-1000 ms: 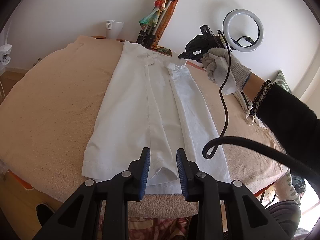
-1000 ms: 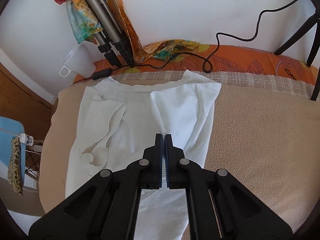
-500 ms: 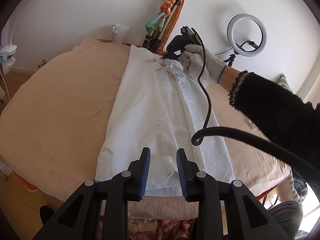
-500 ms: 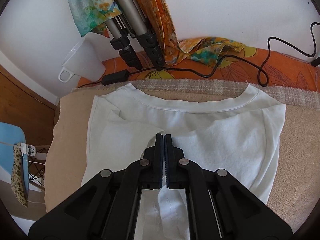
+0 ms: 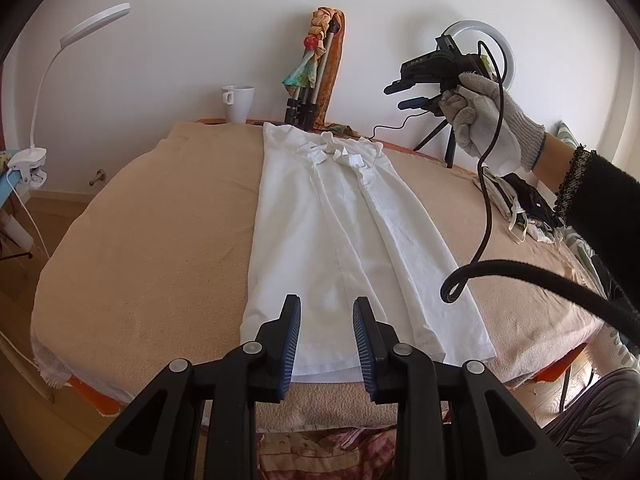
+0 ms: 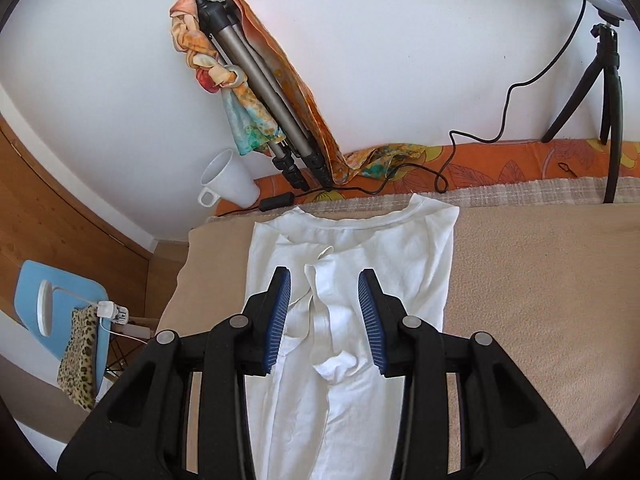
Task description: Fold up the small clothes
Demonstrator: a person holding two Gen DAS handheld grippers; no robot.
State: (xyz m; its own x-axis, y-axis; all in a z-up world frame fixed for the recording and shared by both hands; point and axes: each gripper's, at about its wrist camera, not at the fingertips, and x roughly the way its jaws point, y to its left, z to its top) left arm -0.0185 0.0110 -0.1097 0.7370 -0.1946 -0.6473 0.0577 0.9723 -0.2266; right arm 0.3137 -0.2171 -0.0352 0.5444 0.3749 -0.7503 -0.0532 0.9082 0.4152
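A white T-shirt [image 5: 352, 236] lies lengthwise on the beige blanket [image 5: 160, 248], both sides folded in to the middle, its sleeves bunched near the collar [image 6: 360, 222]. My left gripper [image 5: 326, 312] hovers over the hem, jaws apart with nothing between them. My right gripper [image 6: 324, 284] is raised above the collar end with its jaws opening, and the folded sleeve [image 6: 340, 364] lies loose on the shirt below them, not held. In the left wrist view a gloved hand [image 5: 488, 128] holds that right gripper [image 5: 394, 96] high at the far right.
A white mug [image 5: 238, 102] and a folded tripod wrapped in a coloured scarf [image 6: 248, 88] stand at the wall behind the collar. A ring light [image 5: 480, 46] on a small tripod is at the far right. Crumpled clothes [image 5: 524, 208] lie on the right edge. A black cable [image 5: 486, 184] hangs in front.
The right gripper let go of the sleeve, opened, and rose away from the collar. The sleeve now lies folded on the shirt. The left gripper shifted slightly over the hem, still open.
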